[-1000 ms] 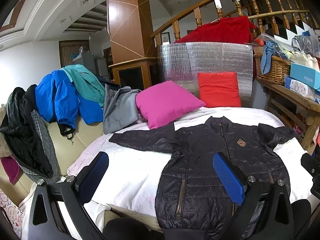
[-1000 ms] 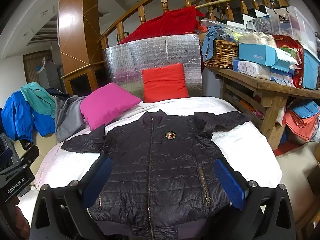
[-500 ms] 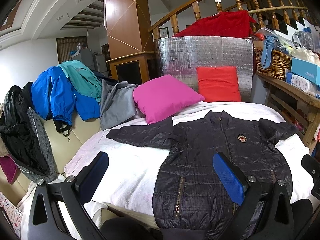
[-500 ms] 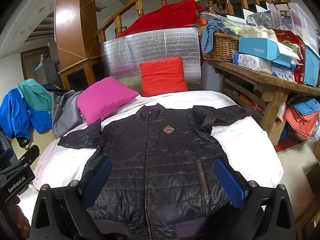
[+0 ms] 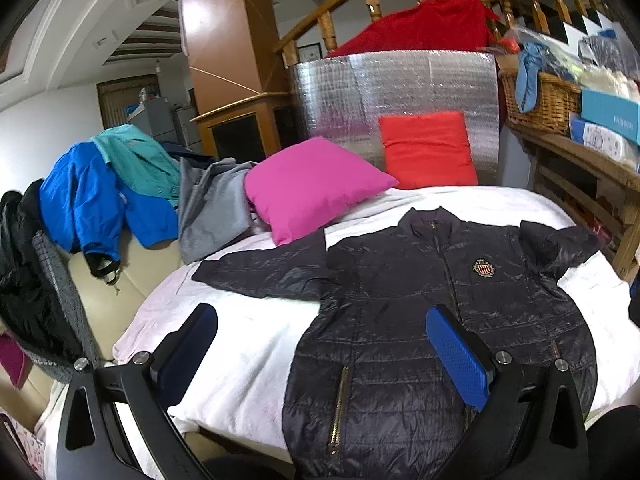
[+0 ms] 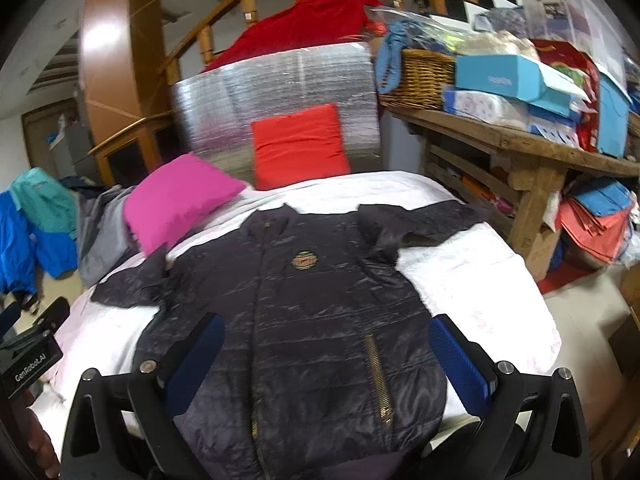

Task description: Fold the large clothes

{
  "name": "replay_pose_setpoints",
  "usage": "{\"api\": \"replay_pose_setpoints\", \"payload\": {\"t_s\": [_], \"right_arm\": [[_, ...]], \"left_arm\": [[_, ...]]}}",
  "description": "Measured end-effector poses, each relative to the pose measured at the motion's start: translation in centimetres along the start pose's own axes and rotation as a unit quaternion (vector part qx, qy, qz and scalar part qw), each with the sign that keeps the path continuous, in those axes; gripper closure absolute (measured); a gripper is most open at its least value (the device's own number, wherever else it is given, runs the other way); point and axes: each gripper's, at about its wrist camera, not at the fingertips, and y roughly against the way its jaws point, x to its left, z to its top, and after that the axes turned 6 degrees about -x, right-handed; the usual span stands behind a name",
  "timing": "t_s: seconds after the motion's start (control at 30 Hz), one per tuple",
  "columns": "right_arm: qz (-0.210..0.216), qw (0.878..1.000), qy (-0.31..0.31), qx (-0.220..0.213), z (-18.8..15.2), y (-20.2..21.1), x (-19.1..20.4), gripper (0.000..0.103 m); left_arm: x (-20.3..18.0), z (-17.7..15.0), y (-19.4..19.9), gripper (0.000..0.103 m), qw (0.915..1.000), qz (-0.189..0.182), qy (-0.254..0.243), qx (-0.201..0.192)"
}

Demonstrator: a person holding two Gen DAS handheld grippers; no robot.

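Observation:
A black quilted jacket [image 5: 420, 312] lies flat, front up and zipped, on the white-covered bed [image 5: 248, 344], sleeves spread to both sides. It also shows in the right wrist view [image 6: 304, 320]. My left gripper [image 5: 320, 340] is open and empty, hovering over the jacket's lower left part near the bed's front edge. My right gripper [image 6: 324, 352] is open and empty, above the jacket's lower middle. The left gripper's body [image 6: 28, 352] shows at the left edge of the right wrist view.
A pink pillow [image 5: 312, 188] and a red pillow [image 5: 428, 150] sit at the bed's head before a silver foil panel [image 5: 392, 80]. Blue, teal and grey clothes [image 5: 108, 192] hang over a sofa on the left. A cluttered wooden shelf [image 6: 520, 144] stands on the right.
Both grippers have risen and tilted down a little, so the jacket sits lower and farther in view. Both remain open. The jacket has not moved.

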Motion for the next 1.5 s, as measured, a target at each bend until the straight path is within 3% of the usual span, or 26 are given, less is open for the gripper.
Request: {"api": "replay_pose_setpoints", "payload": {"t_s": [0.3, 0.43, 0.63, 0.83, 0.97, 1.1, 1.2, 1.37, 1.43, 1.47, 1.5], "right_arm": [[-0.018, 0.999, -0.034, 0.004, 2.5, -4.5, -4.3, 0.000], [0.009, 0.995, -0.097, 0.017, 4.1, -9.3, -9.0, 0.000], [0.039, 0.963, -0.259, 0.056, 3.8, -20.1, -18.9, 0.000], [0.061, 0.923, -0.373, 0.071, 3.3, -29.3, -25.5, 0.000], [0.051, 0.912, -0.402, 0.065, 3.6, -33.5, -28.3, 0.000], [0.003, 0.911, -0.407, 0.063, 3.8, -36.8, -30.8, 0.003], [-0.007, 0.908, -0.414, 0.055, 3.8, -38.9, -32.5, 0.006], [-0.008, 0.917, -0.398, 0.034, 4.4, -41.0, -33.6, 0.021], [-0.011, 0.920, -0.391, 0.033, 4.6, -42.0, -33.8, 0.039], [-0.019, 0.921, -0.387, 0.040, 4.4, -42.6, -33.8, 0.069], [-0.014, 0.919, -0.392, 0.047, 4.0, -42.9, -33.9, 0.087]], "left_arm": [[-4.2, 0.8, -3.8, 0.000, 0.9993, -0.022, -0.026, 0.012], [-5.8, 1.0, -8.7, 0.000, 0.9971, -0.054, -0.017, 0.051], [-7.7, 0.6, -19.0, 0.000, 0.9900, -0.057, 0.001, 0.129], [-8.8, 0.0, -25.6, 0.000, 0.9891, -0.030, 0.012, 0.143], [-9.5, -1.7, -28.2, 0.000, 0.9882, -0.029, 0.005, 0.150], [-9.9, -2.8, -29.9, 0.000, 0.9879, -0.013, -0.008, 0.154], [-10.5, -3.0, -30.6, 0.000, 0.9885, -0.002, -0.022, 0.150], [-11.6, -2.8, -30.6, 0.000, 0.9901, -0.001, -0.043, 0.133], [-11.7, -2.8, -30.6, 0.000, 0.9906, -0.002, -0.050, 0.128], [-11.6, -2.7, -30.6, 0.000, 0.9906, -0.003, -0.051, 0.127], [-11.5, -2.7, -30.5, 0.000, 0.9906, -0.004, -0.050, 0.127]]}}
